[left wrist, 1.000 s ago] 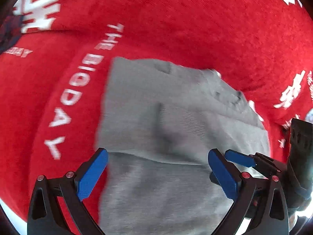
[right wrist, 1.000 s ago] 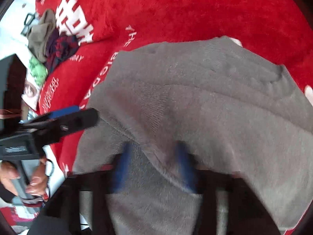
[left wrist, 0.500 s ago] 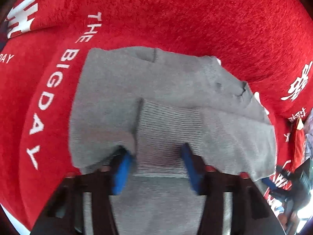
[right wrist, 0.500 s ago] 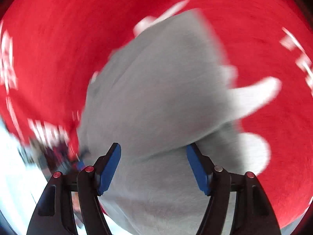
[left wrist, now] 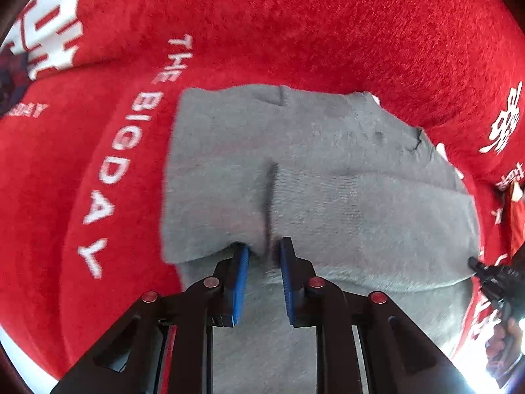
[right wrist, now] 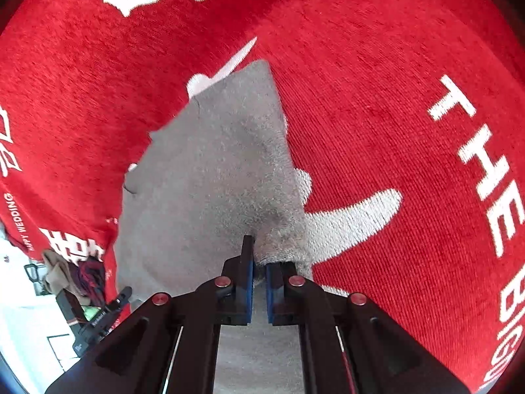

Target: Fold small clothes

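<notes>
A grey knit garment (left wrist: 328,177) lies partly folded on a red cloth (left wrist: 295,32) with white lettering. In the left wrist view my left gripper (left wrist: 264,252) is shut on the near edge of the folded-over layer, pinching a ridge of grey fabric. In the right wrist view my right gripper (right wrist: 259,259) is shut on another edge of the same garment (right wrist: 210,177), near its right side. The right gripper's tip also shows at the right edge of the left wrist view (left wrist: 489,275).
A pile of other small clothes (right wrist: 75,275) lies at the cloth's far left edge in the right wrist view, next to the left gripper's handle (right wrist: 98,315). White "THE BIGDAY" letters (left wrist: 124,151) run along the red cloth left of the garment.
Both grippers went from open to shut on the garment's edge. The right gripper swung round to the garment's other side.
</notes>
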### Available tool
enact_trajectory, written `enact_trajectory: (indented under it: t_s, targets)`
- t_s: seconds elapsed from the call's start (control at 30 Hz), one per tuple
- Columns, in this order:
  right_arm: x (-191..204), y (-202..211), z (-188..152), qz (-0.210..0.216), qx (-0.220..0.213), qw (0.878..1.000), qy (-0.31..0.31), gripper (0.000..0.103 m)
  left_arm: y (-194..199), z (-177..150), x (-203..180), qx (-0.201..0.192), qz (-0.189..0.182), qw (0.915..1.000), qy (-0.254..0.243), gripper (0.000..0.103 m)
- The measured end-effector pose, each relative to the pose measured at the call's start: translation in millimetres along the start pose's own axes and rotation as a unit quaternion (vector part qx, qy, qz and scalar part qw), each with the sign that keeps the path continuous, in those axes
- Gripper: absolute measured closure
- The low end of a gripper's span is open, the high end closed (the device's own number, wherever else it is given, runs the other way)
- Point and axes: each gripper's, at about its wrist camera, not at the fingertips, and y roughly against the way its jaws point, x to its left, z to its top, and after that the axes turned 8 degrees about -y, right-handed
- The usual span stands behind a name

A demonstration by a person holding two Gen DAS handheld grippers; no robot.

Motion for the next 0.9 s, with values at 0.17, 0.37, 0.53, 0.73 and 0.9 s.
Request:
enact_trajectory:
  t_s: [0.17, 0.37, 0.53, 0.73, 0.9]
  targets:
    - [6, 9, -6, -0.021, 0.015, 1.000, 0.008, 0.094, 14, -12, 24, 0.017, 0.057, 0.9982, 0.012, 0.081]
    - [28, 27, -24, -0.035, 0.019, 0.997, 0.063, 0.092, 36, -1, 27, -0.016, 0.092, 0.9956, 0.005, 0.055]
    - [59, 19, -33, -0.017, 0.038, 0.993, 0.110, 0.082, 36, 19, 23, -0.046, 0.109, 0.9929, -0.011, 0.021]
    - [101, -41, -75, 0.095, 0.135, 0.982, 0.092, 0.068, -6, 20, 54, 0.015, 0.150, 0.9883, -0.021, 0.021]
    - [139, -127, -129, 0.181, 0.210, 0.960, 0.029, 0.040, -8, 13, 74, 0.015, 0.152, 0.9880, -0.022, 0.021]
